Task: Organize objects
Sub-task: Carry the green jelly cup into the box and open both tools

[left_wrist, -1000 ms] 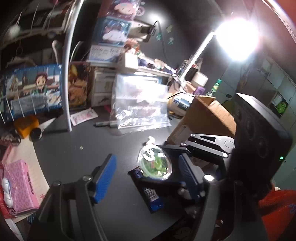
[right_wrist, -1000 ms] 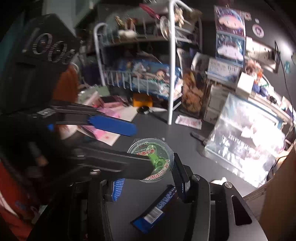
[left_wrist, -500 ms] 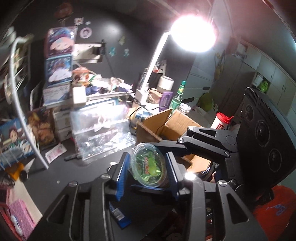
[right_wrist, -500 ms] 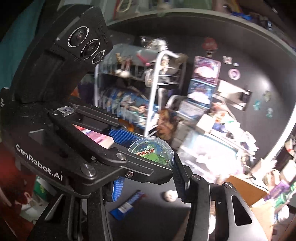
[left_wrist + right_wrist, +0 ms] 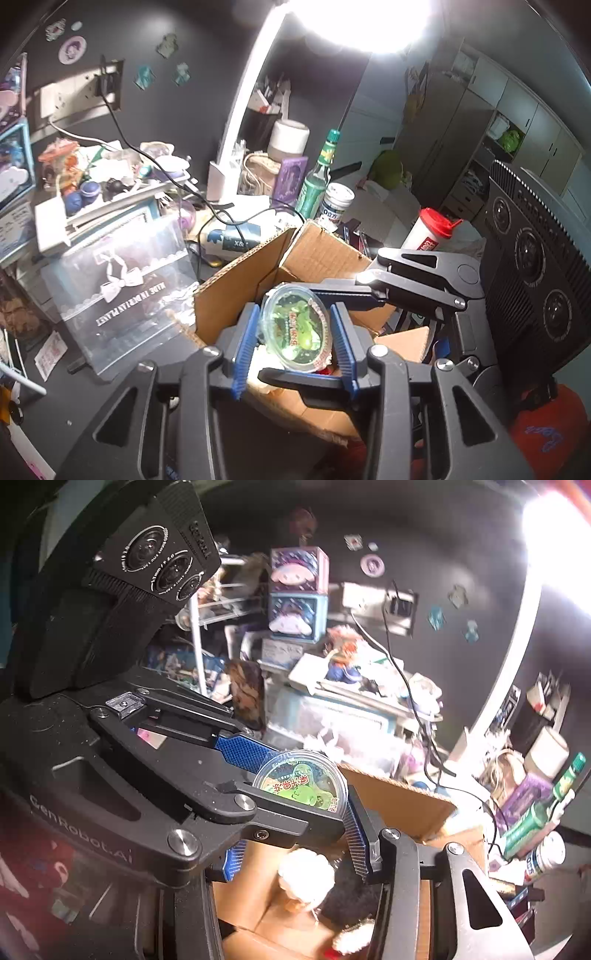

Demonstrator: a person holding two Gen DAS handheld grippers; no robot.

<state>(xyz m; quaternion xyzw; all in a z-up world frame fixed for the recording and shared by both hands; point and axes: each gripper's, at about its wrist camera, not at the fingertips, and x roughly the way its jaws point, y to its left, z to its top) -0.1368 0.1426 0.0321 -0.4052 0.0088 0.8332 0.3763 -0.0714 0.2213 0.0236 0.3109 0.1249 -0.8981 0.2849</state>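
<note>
Holding a clear jelly cup (image 5: 295,328) from both sides: left tool (image 5: 293,341) has just closed its blue pads onto it, right tool (image 5: 291,823) stays clamped crosswise on the same cup. Both tools have lifted it off the tabletop; it now hangs over the open cardboard box (image 5: 236,284), plush toy (image 5: 306,877) already inside. Likely next step: drop-in. Beyond: clear bag (image 5: 122,291), green bottle (image 5: 317,177).
</note>
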